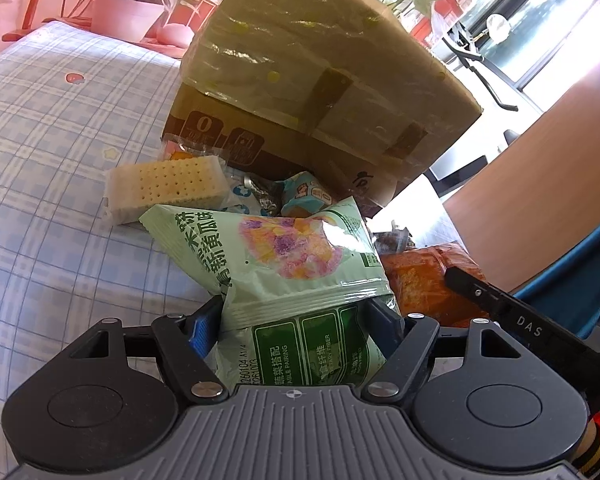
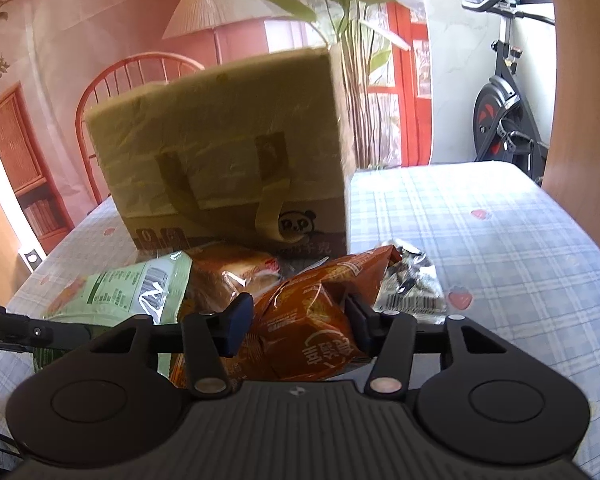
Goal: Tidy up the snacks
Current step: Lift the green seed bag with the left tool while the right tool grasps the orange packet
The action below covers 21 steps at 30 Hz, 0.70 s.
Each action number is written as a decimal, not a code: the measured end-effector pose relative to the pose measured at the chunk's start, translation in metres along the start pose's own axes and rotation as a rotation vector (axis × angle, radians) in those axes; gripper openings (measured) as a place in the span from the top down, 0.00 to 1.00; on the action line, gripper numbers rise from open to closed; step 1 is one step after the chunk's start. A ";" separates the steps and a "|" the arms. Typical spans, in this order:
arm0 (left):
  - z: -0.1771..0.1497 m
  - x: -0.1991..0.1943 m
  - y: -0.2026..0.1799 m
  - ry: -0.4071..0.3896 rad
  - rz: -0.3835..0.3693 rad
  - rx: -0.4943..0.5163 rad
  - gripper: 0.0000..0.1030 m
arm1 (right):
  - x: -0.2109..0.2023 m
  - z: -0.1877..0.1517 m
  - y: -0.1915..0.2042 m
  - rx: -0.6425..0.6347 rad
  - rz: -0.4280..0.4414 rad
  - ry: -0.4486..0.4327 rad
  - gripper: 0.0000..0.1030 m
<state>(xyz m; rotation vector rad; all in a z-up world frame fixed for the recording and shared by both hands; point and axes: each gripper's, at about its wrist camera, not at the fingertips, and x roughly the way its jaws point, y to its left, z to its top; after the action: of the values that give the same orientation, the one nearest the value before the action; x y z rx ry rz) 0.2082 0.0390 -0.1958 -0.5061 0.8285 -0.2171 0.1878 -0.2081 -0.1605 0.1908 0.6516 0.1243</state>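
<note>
In the left wrist view, my left gripper point(image 1: 298, 314) is shut on a pale green snack bag point(image 1: 284, 264) with purple and yellow pictures, its pads pressing the bag's lower part. Behind it lie a clear pack of crackers point(image 1: 166, 188), a small blue-wrapped snack point(image 1: 304, 196) and an orange bag point(image 1: 424, 280). In the right wrist view, my right gripper point(image 2: 298, 316) is shut on the orange snack bag point(image 2: 312, 312), which bulges between its fingers. The green bag point(image 2: 120, 288) lies to its left, a bread pack point(image 2: 236, 272) behind.
A cardboard box under a green tote bag point(image 2: 220, 140) stands behind the pile on the blue checked tablecloth point(image 2: 500, 260). A clear pack with dark sweets point(image 2: 412, 284) lies right of the orange bag. A red chair point(image 2: 112, 76), plants and an exercise bike point(image 2: 504, 112) stand beyond the table.
</note>
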 end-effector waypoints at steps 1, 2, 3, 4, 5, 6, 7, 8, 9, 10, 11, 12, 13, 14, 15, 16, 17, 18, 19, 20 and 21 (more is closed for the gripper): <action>0.000 -0.001 -0.001 -0.004 -0.001 0.002 0.26 | -0.002 0.001 -0.001 -0.002 -0.003 -0.006 0.60; 0.001 -0.002 -0.001 -0.009 -0.004 0.004 0.26 | -0.004 0.003 -0.002 -0.006 -0.010 -0.005 0.68; 0.002 -0.003 -0.001 -0.016 -0.007 0.006 0.26 | -0.006 0.003 -0.003 -0.008 -0.012 -0.007 0.68; 0.003 -0.005 -0.001 -0.022 -0.010 0.006 0.26 | -0.008 0.004 -0.004 -0.008 -0.009 -0.007 0.68; 0.003 -0.006 -0.001 -0.028 -0.012 0.005 0.26 | -0.009 0.003 -0.005 -0.009 -0.008 -0.005 0.68; 0.003 -0.007 -0.001 -0.031 -0.011 0.005 0.27 | -0.010 0.002 -0.006 -0.009 -0.008 -0.001 0.69; 0.003 -0.007 -0.002 -0.033 -0.008 0.005 0.27 | -0.010 0.002 -0.007 -0.004 -0.007 0.003 0.69; 0.003 -0.007 -0.002 -0.033 -0.007 0.005 0.27 | -0.010 0.001 -0.008 0.001 -0.006 0.004 0.69; 0.003 -0.008 -0.002 -0.032 -0.009 0.005 0.27 | -0.011 0.000 -0.008 0.004 -0.008 0.002 0.69; 0.003 -0.008 -0.002 -0.033 -0.011 0.005 0.27 | -0.012 0.000 -0.008 0.004 -0.009 -0.004 0.70; 0.003 -0.009 -0.003 -0.034 -0.013 0.006 0.27 | -0.014 0.000 -0.008 0.004 -0.007 -0.009 0.70; 0.003 -0.009 -0.004 -0.037 -0.015 0.009 0.27 | -0.015 0.000 -0.007 0.004 -0.003 -0.012 0.71; 0.003 -0.010 -0.004 -0.041 -0.017 0.012 0.27 | -0.016 0.001 -0.007 0.002 -0.002 -0.017 0.71; 0.004 -0.011 -0.005 -0.046 -0.020 0.016 0.27 | -0.017 0.002 -0.006 -0.001 -0.004 -0.024 0.71; 0.004 -0.012 -0.006 -0.050 -0.022 0.020 0.27 | -0.019 0.003 -0.006 -0.004 -0.006 -0.033 0.72; 0.004 -0.012 -0.006 -0.055 -0.022 0.023 0.27 | -0.021 0.005 -0.006 -0.007 -0.006 -0.042 0.72; 0.004 -0.013 -0.007 -0.060 -0.024 0.026 0.27 | -0.023 0.007 -0.006 -0.008 -0.008 -0.052 0.72; 0.005 -0.015 -0.007 -0.065 -0.026 0.027 0.28 | -0.025 0.009 -0.006 -0.010 -0.010 -0.062 0.72; 0.005 -0.016 -0.007 -0.071 -0.028 0.027 0.28 | -0.027 0.010 -0.005 -0.011 -0.012 -0.071 0.72; 0.006 -0.018 -0.007 -0.078 -0.029 0.028 0.28 | -0.029 0.013 -0.006 -0.012 -0.013 -0.080 0.72; 0.007 -0.020 -0.007 -0.085 -0.030 0.030 0.28 | -0.031 0.015 -0.005 -0.015 -0.014 -0.089 0.72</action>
<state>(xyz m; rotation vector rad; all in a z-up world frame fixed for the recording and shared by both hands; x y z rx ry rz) 0.2003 0.0424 -0.1757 -0.4969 0.7342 -0.2340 0.1726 -0.2208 -0.1314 0.1764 0.5635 0.1064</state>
